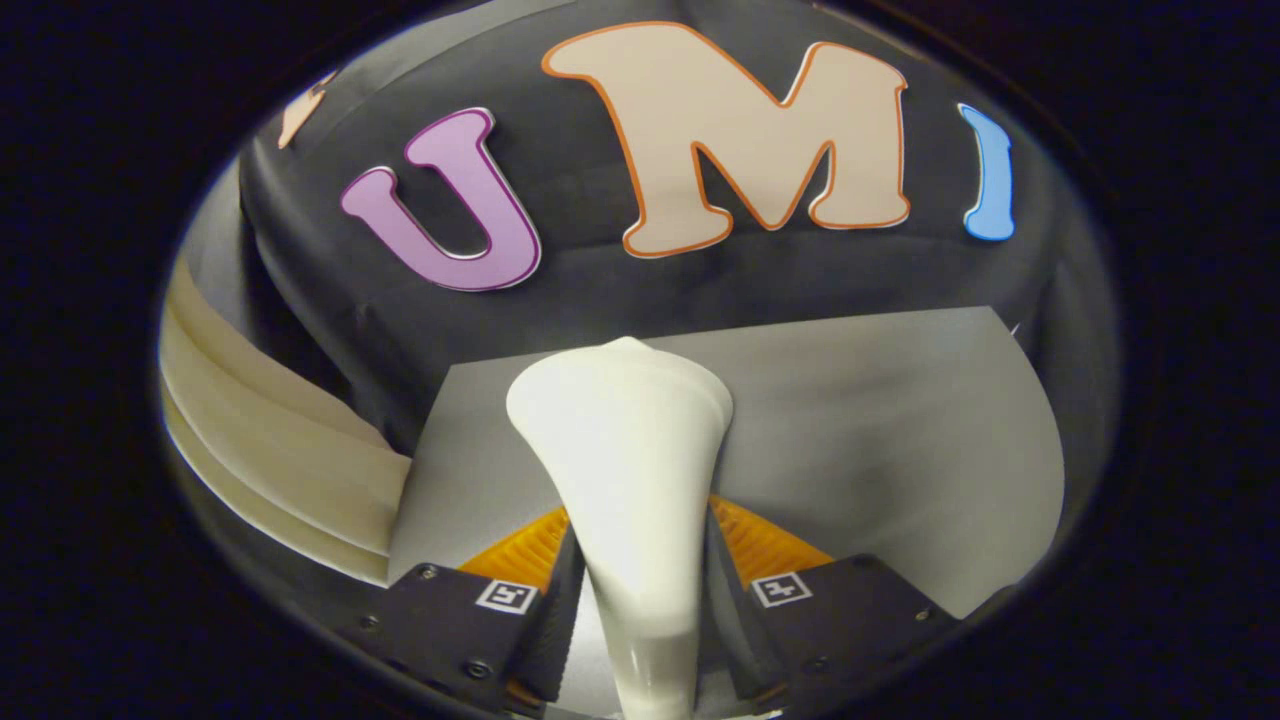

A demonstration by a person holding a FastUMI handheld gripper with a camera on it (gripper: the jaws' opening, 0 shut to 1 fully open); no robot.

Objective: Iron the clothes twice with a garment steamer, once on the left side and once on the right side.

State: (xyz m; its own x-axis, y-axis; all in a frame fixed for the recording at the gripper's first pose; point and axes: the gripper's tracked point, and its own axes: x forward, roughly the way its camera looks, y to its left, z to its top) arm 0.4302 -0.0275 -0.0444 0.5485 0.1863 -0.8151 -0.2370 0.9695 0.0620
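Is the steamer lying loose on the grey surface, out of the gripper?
No: the white steamer is clamped between both fingers of the gripper, its flared head beyond them over the grey surface.

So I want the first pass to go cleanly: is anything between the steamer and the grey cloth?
Nothing visible. The tool is shut on the white steamer, and the grey cloth lies open beyond its head.

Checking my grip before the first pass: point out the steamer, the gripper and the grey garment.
steamer (625, 440): gripper view, flared white head.
gripper (640, 590): gripper view, between fingertips, clamped on the steamer's handle.
grey garment (880, 450): gripper view, flat cloth beyond the fingers.
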